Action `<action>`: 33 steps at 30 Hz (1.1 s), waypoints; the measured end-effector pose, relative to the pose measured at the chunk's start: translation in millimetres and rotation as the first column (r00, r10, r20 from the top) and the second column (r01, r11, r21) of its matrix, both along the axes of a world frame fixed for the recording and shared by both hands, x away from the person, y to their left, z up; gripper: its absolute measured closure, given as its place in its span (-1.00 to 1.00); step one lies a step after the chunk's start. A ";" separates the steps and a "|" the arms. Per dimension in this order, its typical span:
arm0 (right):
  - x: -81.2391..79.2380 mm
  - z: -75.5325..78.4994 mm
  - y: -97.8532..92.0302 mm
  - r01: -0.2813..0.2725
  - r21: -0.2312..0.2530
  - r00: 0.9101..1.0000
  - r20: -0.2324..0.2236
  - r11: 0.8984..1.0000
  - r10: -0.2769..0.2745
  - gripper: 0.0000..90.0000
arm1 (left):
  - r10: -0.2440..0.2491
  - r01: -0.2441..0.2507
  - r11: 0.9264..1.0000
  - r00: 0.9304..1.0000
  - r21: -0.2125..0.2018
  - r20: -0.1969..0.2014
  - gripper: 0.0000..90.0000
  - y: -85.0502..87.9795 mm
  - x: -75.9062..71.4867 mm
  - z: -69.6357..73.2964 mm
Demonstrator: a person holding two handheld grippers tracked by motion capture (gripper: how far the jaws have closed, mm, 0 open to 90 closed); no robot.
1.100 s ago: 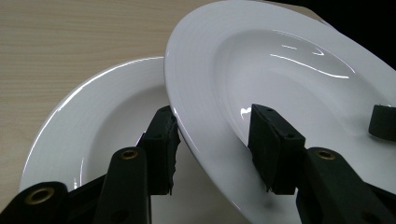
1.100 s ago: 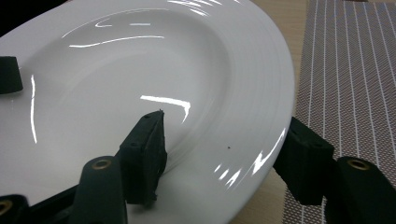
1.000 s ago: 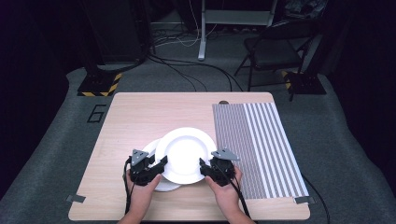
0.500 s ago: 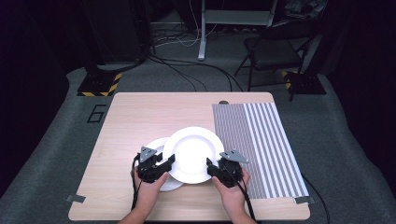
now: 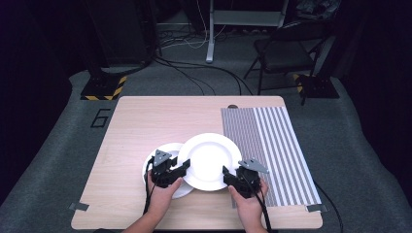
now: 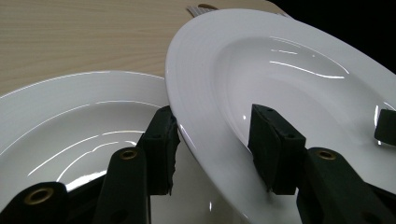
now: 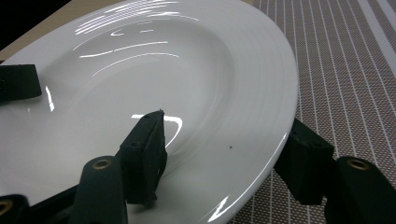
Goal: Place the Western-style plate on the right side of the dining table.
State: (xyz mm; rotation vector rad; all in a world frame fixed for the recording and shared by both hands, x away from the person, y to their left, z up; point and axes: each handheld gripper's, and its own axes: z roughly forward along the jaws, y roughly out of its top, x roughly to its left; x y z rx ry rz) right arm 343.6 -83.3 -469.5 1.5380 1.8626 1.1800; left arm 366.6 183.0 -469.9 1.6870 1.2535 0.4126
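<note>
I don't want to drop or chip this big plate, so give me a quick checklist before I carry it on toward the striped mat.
1. Left gripper has the large plate rim between its jaws: ok.
2. Right gripper has the opposite rim between its jaws: ok.
3. Large plate lifted off the small plate: cannot tell; in the left gripper view they overlap closely.
4. Striped mat free of things where the plate would land: ok.
5. Plate level between the grippers: cannot tell.
6. Left gripper's lower jaw apart from the small plate: cannot tell.
</note>
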 end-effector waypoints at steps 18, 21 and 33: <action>-6.3 13.5 -27.7 0.035 0.053 0.999 -0.007 0.998 -0.035 -0.05 | -0.062 0.063 0.997 0.998 -0.045 0.024 0.19 -20.3 7.6 11.6; -6.4 18.3 -33.4 0.047 0.055 0.999 0.000 0.997 -0.047 -0.02 | -0.066 0.067 0.997 0.998 -0.048 0.025 0.19 -25.7 9.5 13.9; -5.2 24.5 -49.5 0.079 0.057 0.997 0.020 0.995 -0.080 0.00 | -0.079 0.081 0.995 0.996 -0.055 0.034 0.21 -43.7 18.6 20.9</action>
